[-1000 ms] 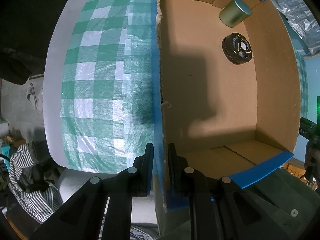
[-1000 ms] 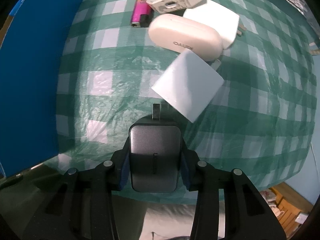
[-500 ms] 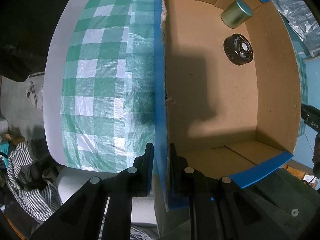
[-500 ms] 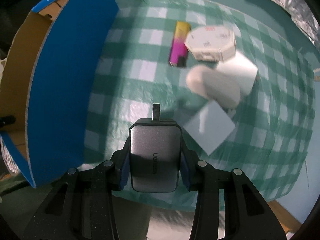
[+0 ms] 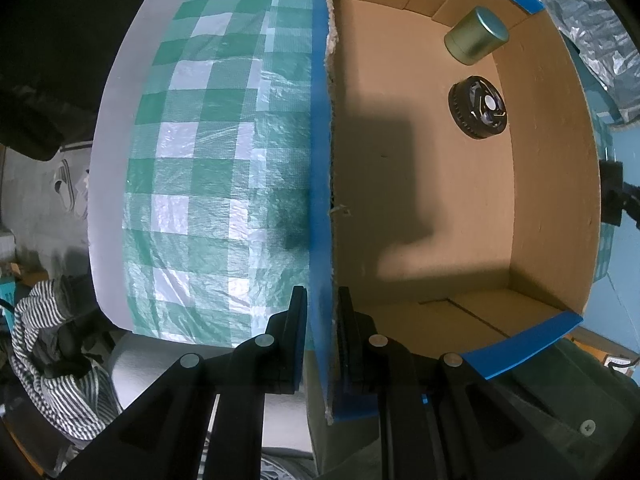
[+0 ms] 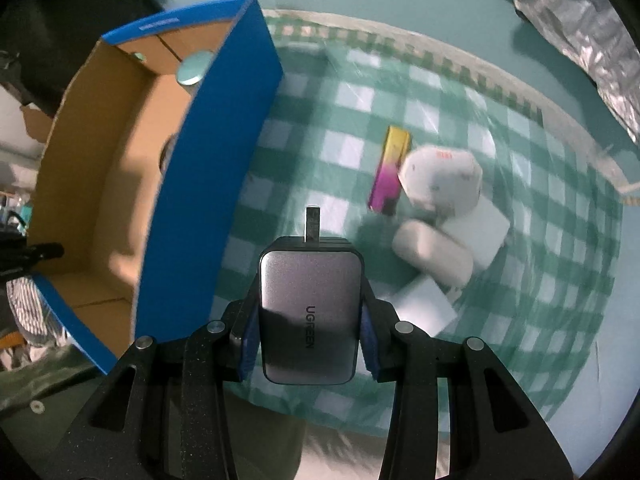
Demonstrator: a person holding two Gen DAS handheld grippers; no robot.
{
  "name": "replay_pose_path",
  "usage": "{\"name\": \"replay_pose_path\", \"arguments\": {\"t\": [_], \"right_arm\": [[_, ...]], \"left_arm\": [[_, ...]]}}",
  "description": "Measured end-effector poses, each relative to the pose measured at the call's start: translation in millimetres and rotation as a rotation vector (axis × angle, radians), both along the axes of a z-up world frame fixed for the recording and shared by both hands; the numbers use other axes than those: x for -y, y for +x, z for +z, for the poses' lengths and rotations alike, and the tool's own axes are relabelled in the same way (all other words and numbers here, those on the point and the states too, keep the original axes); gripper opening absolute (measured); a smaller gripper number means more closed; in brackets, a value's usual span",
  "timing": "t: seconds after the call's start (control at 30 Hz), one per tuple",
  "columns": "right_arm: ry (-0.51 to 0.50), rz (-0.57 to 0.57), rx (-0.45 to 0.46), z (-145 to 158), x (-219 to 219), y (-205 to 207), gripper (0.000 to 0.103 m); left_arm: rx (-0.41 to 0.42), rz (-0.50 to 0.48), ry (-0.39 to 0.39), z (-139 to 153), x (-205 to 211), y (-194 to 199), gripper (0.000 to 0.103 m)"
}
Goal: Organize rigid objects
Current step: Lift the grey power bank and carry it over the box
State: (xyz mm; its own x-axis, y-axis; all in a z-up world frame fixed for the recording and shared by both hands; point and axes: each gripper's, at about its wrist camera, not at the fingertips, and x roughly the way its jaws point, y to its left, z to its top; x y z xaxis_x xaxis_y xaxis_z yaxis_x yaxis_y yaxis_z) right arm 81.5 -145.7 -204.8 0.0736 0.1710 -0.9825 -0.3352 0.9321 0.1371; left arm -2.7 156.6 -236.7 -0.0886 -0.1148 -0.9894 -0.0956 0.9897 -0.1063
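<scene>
Now charger (image 6: 310, 312) higher, nearer box (image 6: 208, 184) (left fingers (image 5: 298, 332) unmoved).

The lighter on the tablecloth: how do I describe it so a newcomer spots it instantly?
Start at the blue cardboard box and look right across the green checked tablecloth to the cluster of white items. The lighter lies on that cluster's box-facing edge, beside the white angular case. It alone is a slim stick, yellow fading to pink.

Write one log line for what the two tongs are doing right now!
left tongs: shut on blue cardboard box wall | right tongs: shut on grey rectangular plug charger, above green checked cloth
</scene>
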Motion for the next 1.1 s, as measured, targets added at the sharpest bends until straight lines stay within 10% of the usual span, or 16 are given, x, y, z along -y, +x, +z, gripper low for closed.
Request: {"name": "replay_pose_path", "arguments": {"t": [1.1], "right_arm": [[0.034,0.356,0.119,51.0,-105.5,75.5,0.041]], "left_arm": [[0.008,0.005,0.016,-0.6,3.3,-2.1,0.014]]}}
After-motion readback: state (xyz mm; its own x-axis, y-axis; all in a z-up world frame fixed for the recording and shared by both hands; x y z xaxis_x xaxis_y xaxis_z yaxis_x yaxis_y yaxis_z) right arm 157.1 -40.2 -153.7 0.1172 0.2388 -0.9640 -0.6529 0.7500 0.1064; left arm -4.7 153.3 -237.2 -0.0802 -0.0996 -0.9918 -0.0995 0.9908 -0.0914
